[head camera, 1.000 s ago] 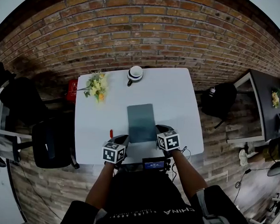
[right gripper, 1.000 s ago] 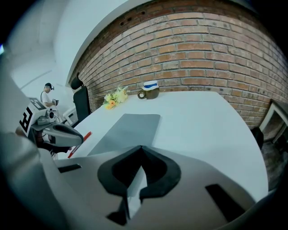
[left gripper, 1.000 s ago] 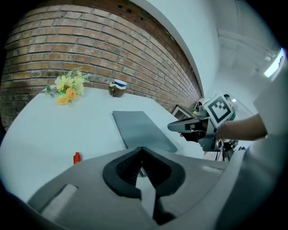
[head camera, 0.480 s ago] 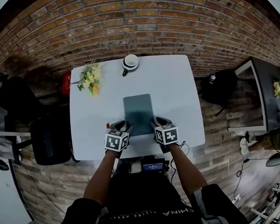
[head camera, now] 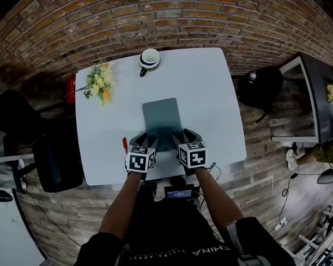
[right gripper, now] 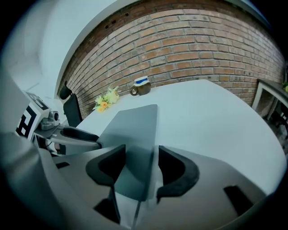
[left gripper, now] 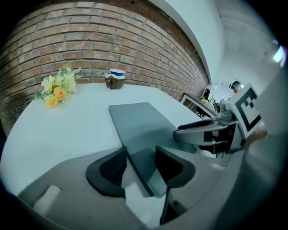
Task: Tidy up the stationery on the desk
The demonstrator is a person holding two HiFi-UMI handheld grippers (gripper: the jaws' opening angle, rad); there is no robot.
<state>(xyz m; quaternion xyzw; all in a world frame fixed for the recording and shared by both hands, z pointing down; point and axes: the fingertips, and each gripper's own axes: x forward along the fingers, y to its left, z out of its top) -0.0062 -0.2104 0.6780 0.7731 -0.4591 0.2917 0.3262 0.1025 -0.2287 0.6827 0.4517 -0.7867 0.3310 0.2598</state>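
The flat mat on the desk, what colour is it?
The mat is dark greyish-green, clearest in the head view.

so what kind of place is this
Probably an office or studio workspace: a white desk by a brick wall, a black office chair beside it, and another desk on the wood floor.

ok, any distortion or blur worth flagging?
Head view: heavy fisheye, the brick wall bows and corners go black. Left gripper view: the left gripper's tongs are soft up close, the grey pad sharper farther out. Right gripper view: same softness on the right gripper's tongs; the table edge curves.
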